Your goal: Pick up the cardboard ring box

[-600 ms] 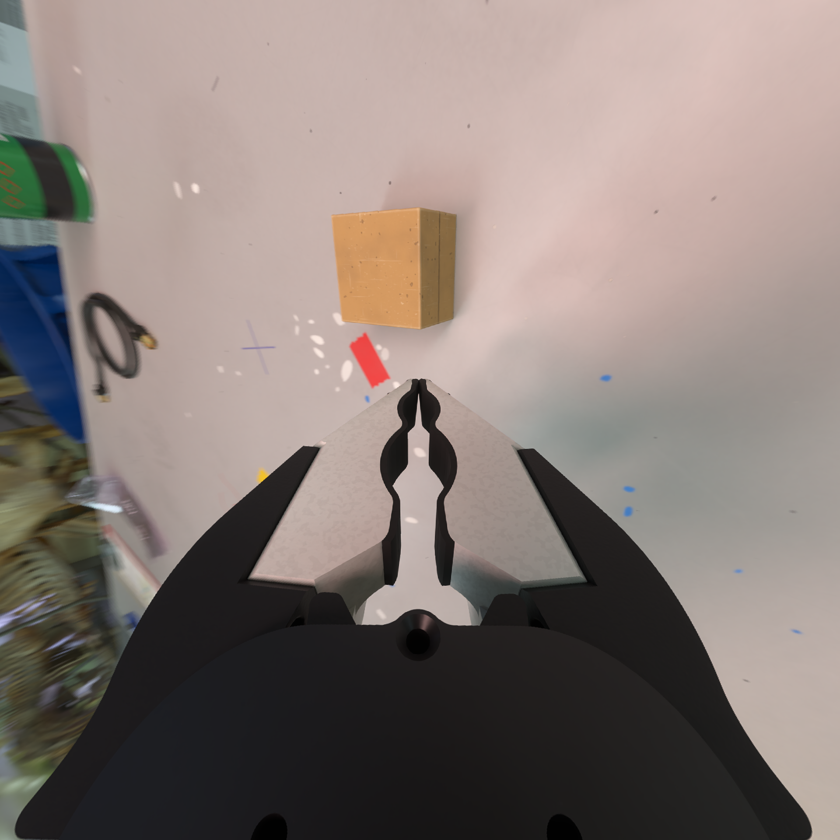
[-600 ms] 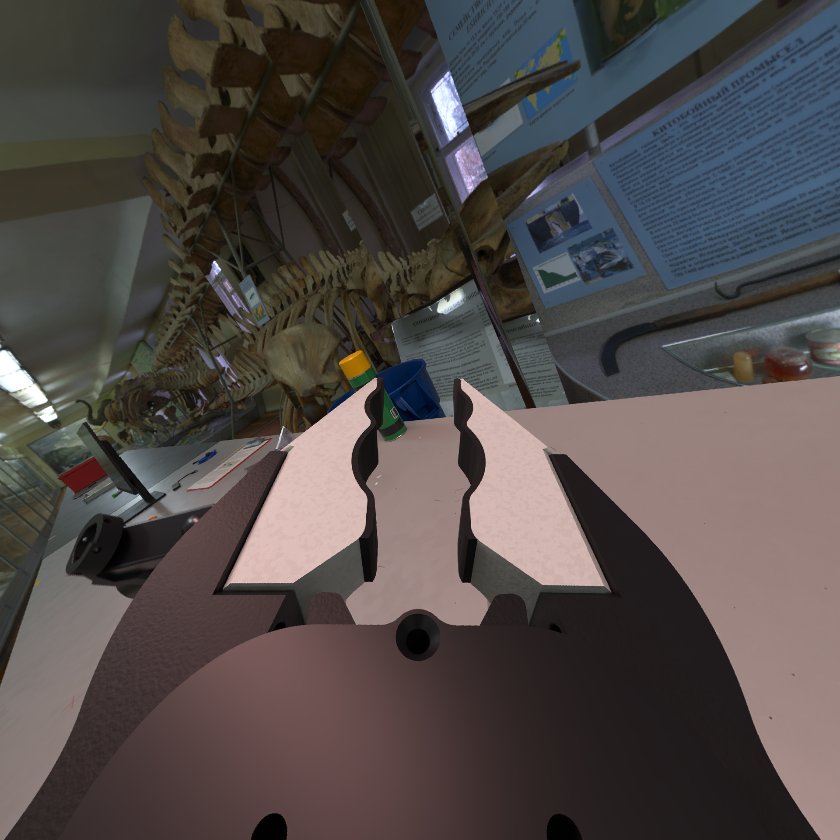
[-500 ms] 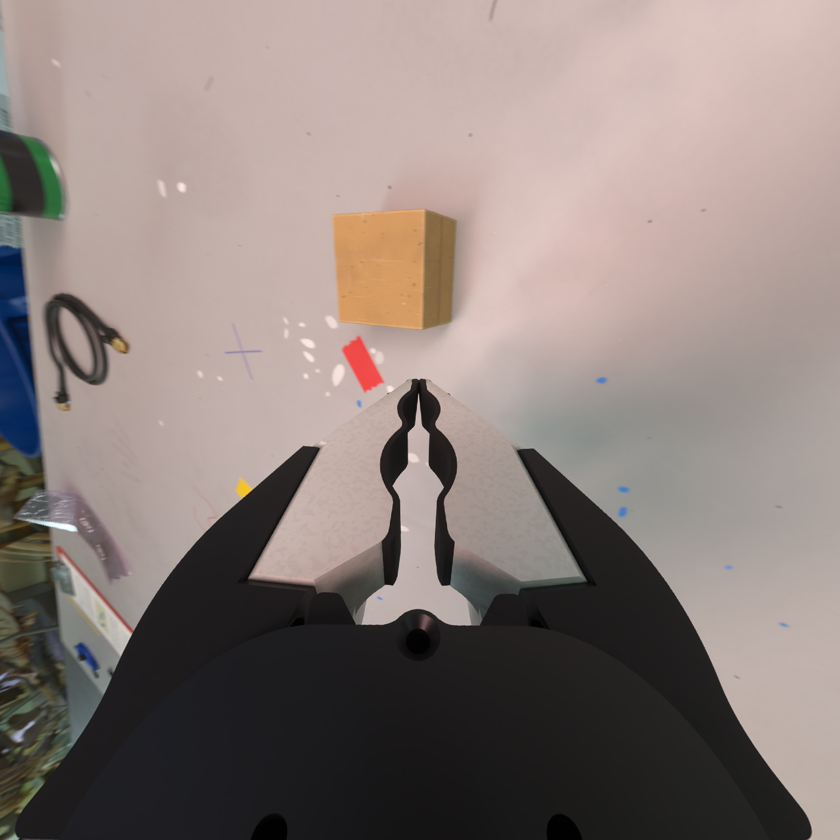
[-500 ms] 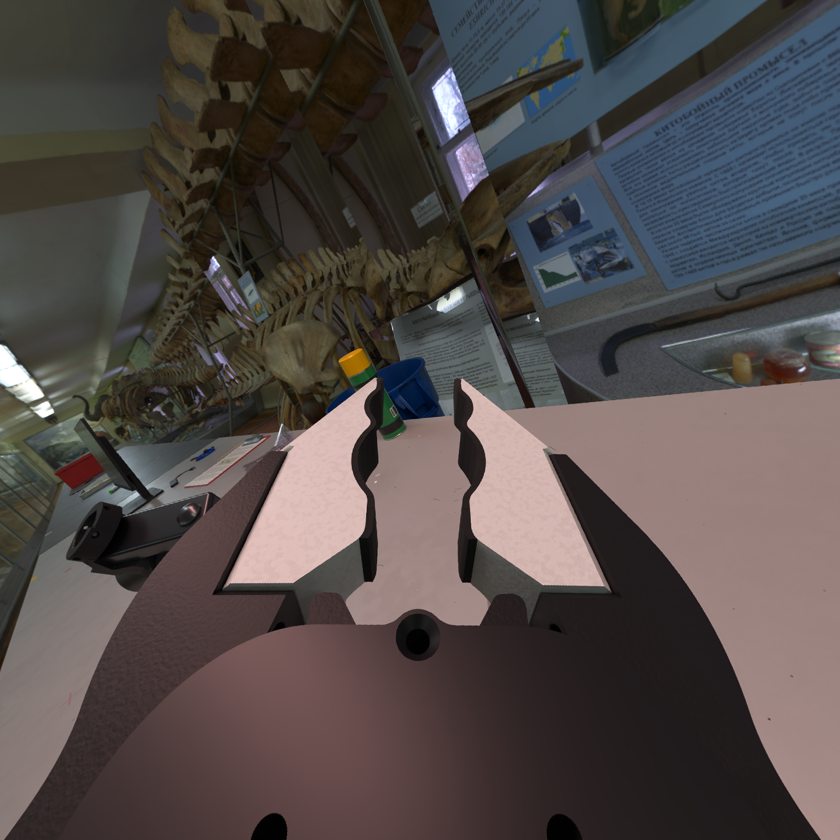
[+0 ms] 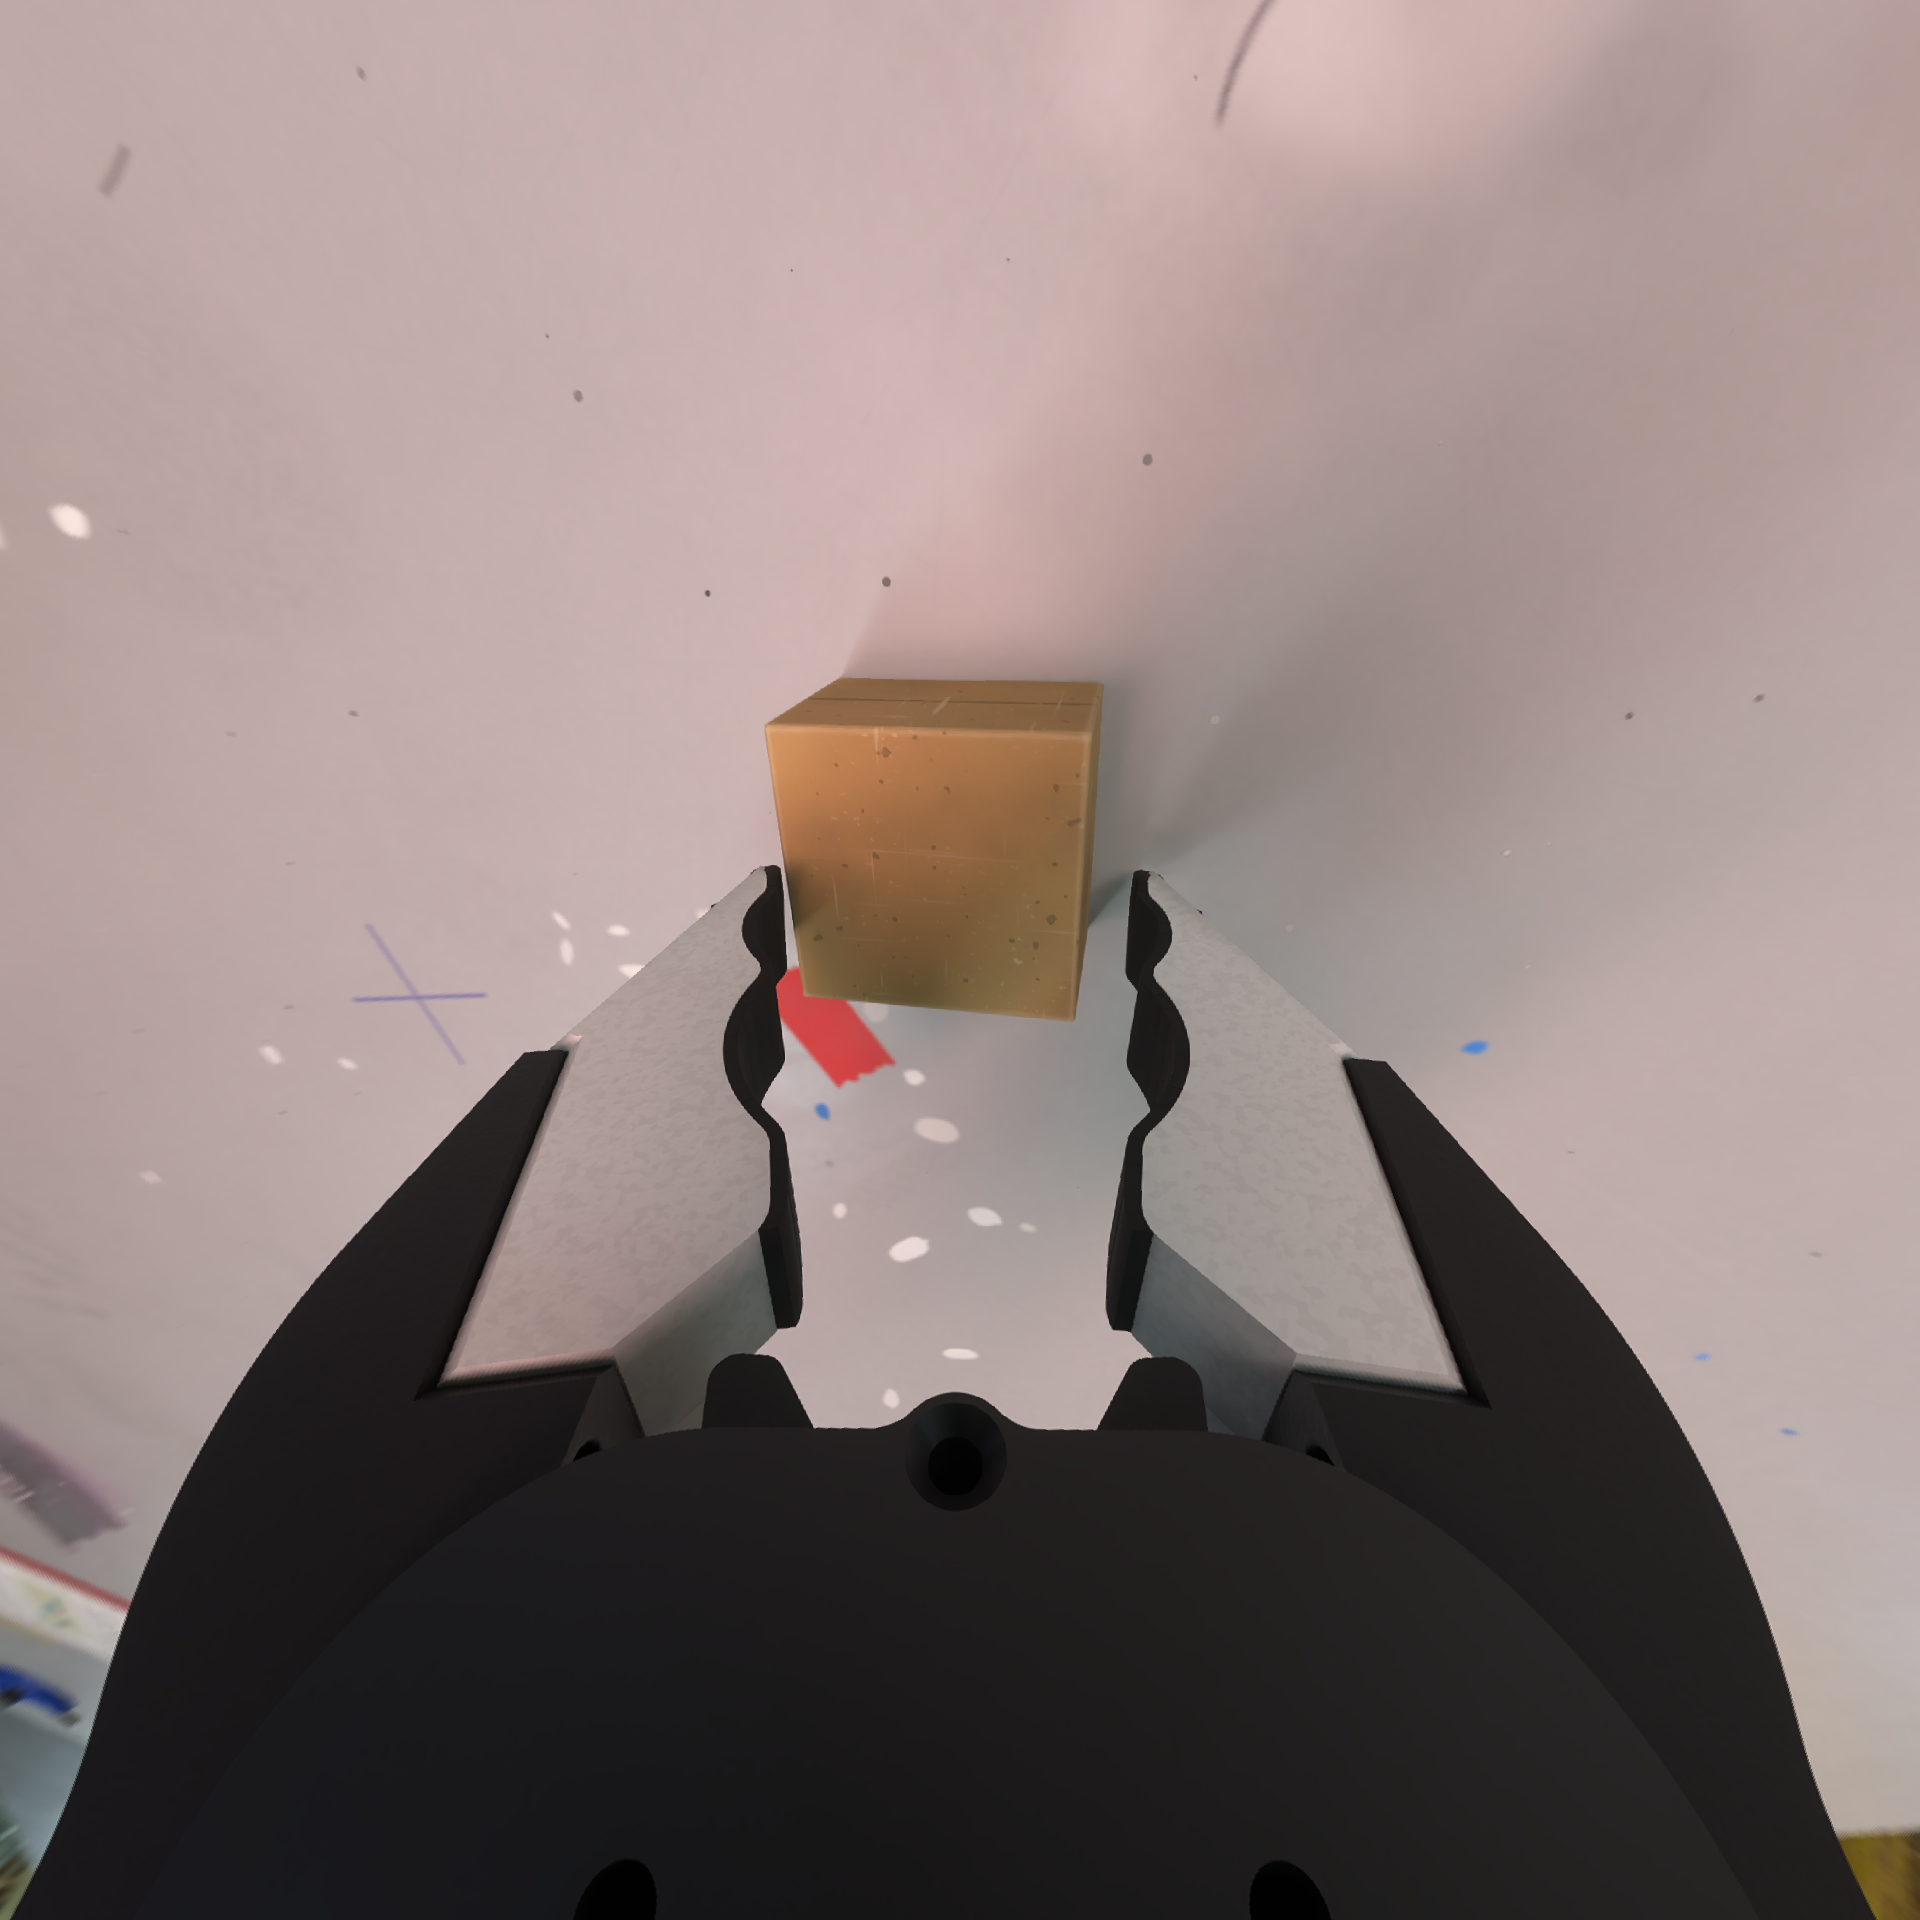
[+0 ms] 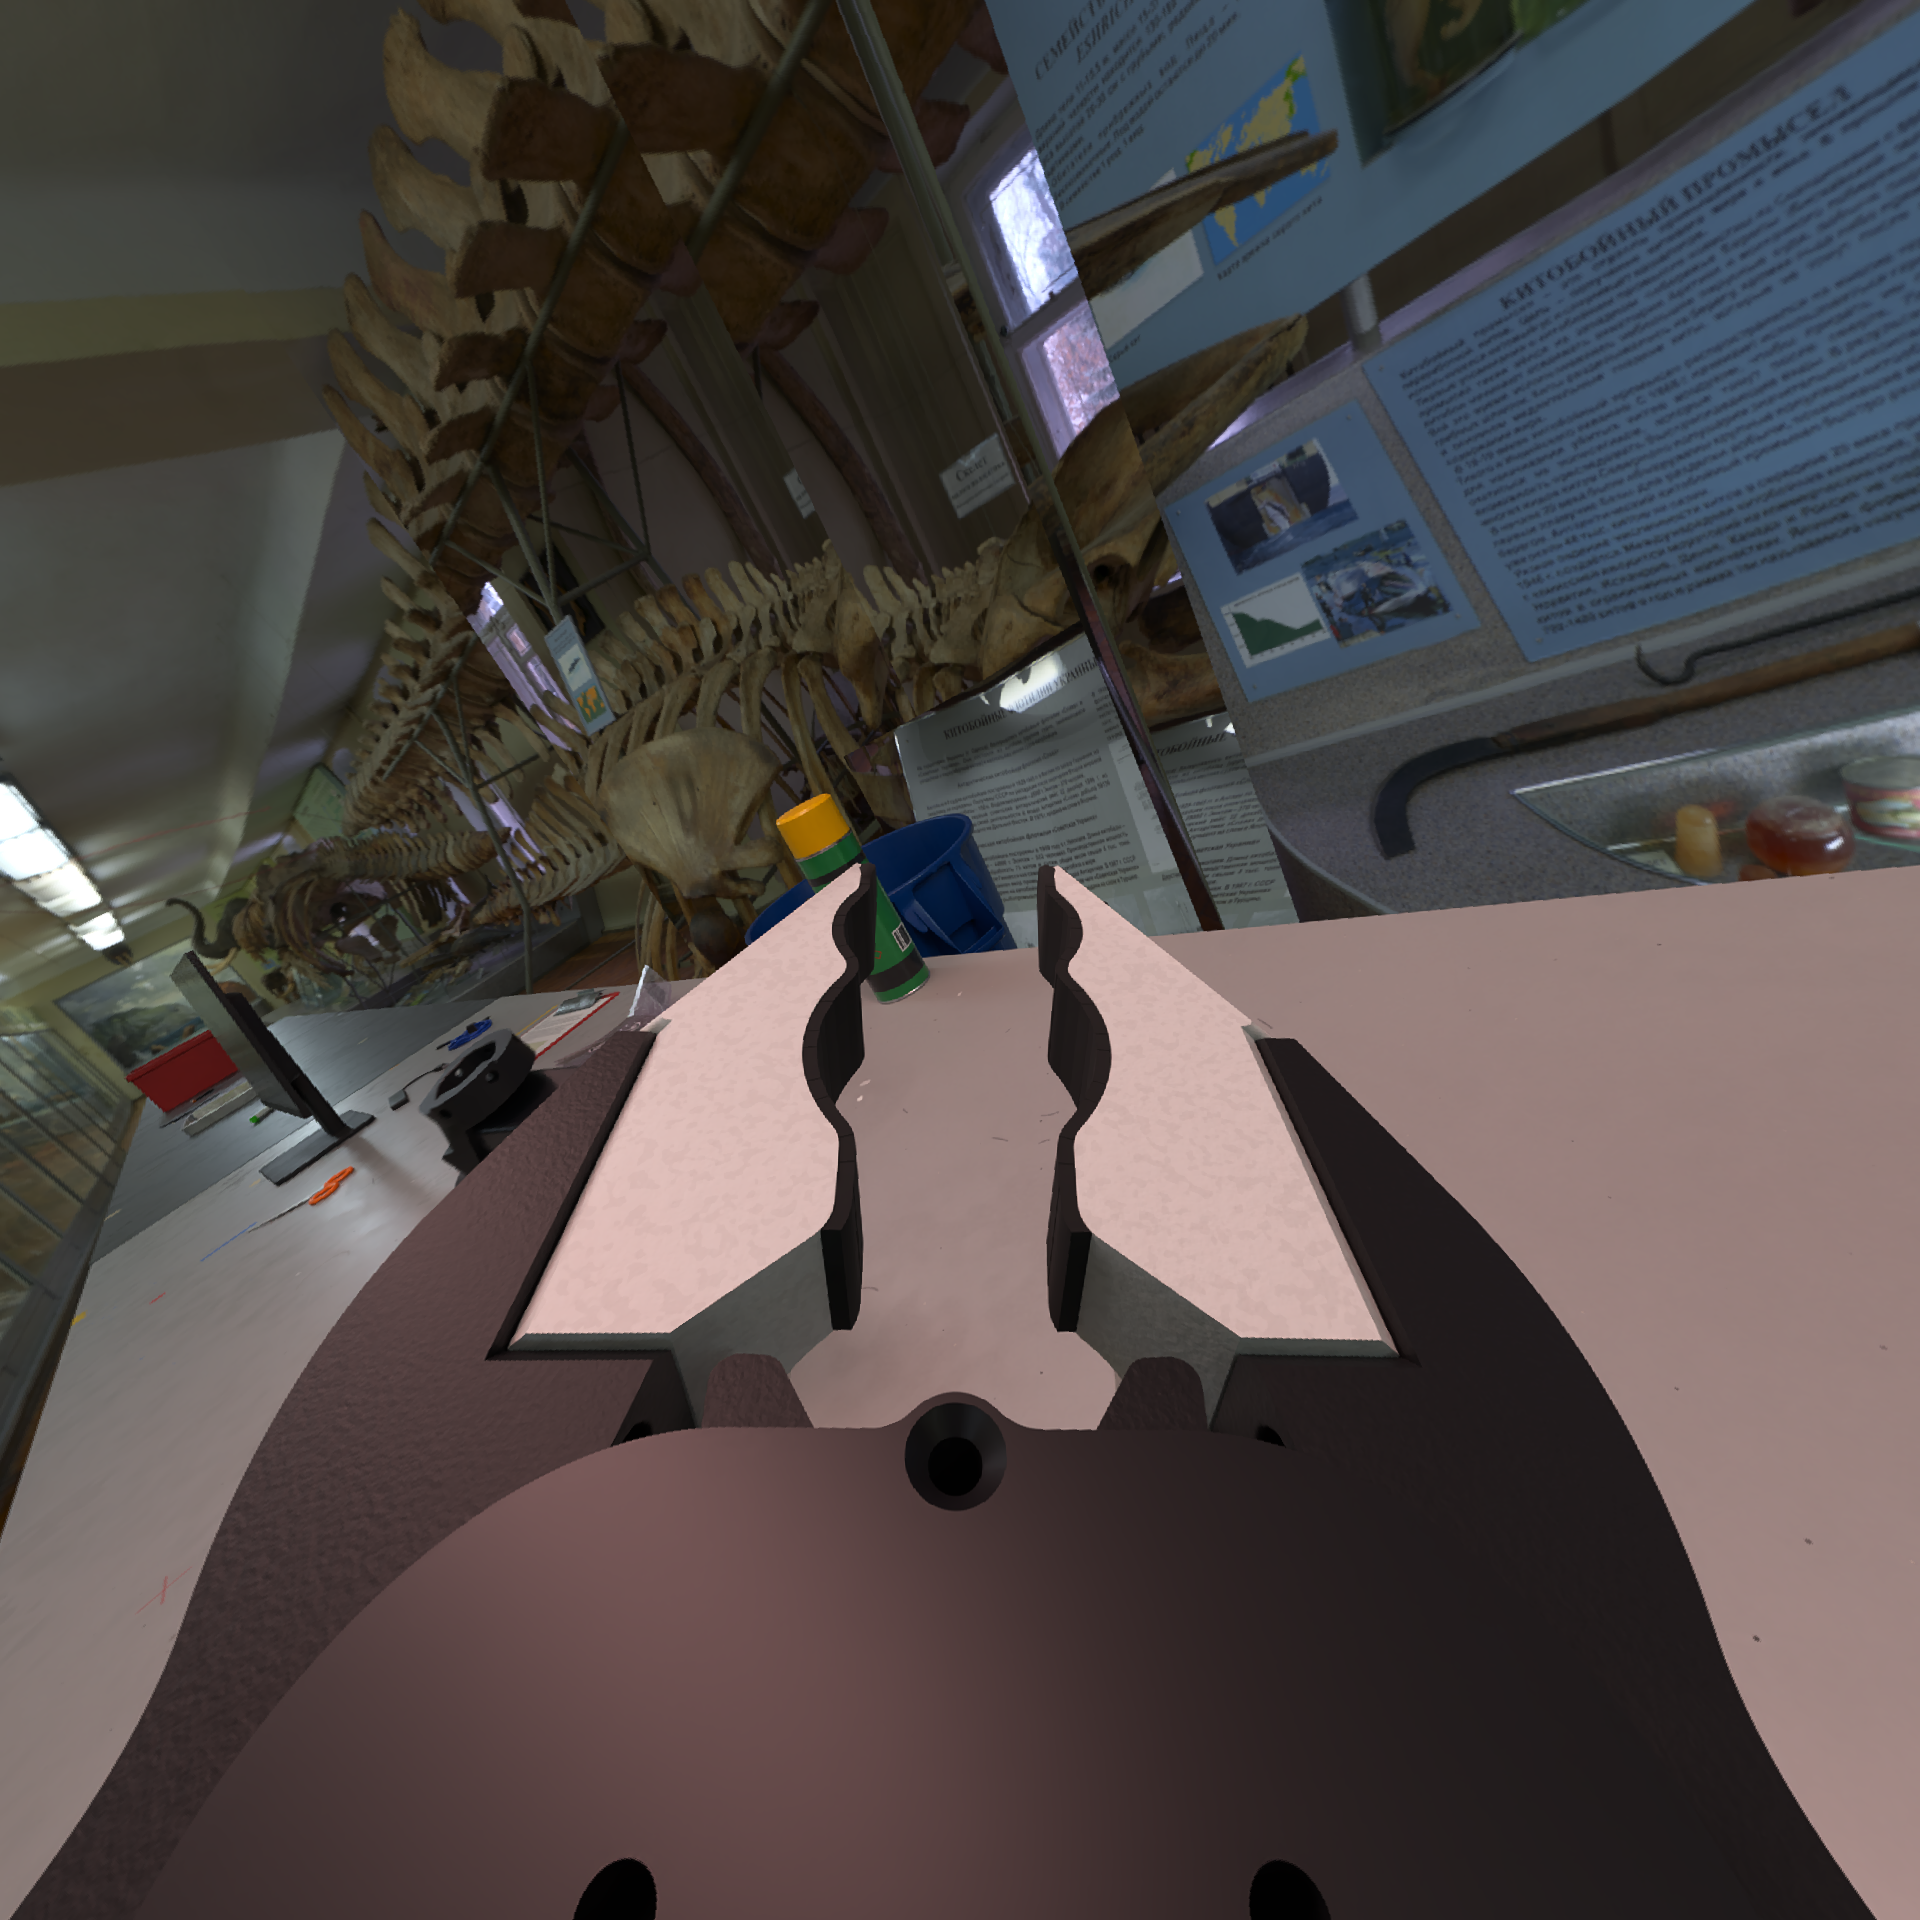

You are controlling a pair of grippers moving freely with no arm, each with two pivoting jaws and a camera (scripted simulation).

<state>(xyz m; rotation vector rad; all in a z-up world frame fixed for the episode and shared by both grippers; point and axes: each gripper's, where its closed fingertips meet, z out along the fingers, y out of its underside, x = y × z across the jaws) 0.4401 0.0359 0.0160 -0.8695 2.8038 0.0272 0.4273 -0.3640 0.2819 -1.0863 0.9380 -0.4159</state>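
The left hand-held gripper (image 5: 954, 883) hangs over the pale worktop (image 5: 1455, 520) with its fingers spread wide, the cardboard ring box (image 5: 935, 852) sitting on the worktop just beyond the tips and lined up with the gap, a red scrap (image 5: 836, 1034) touching the box's near corner. I'd say the approach is nearly done, but closing and lifting remain. The right hand-held gripper (image 6: 951, 894), parted and empty, faces away; the box's underside and far face stay hidden.
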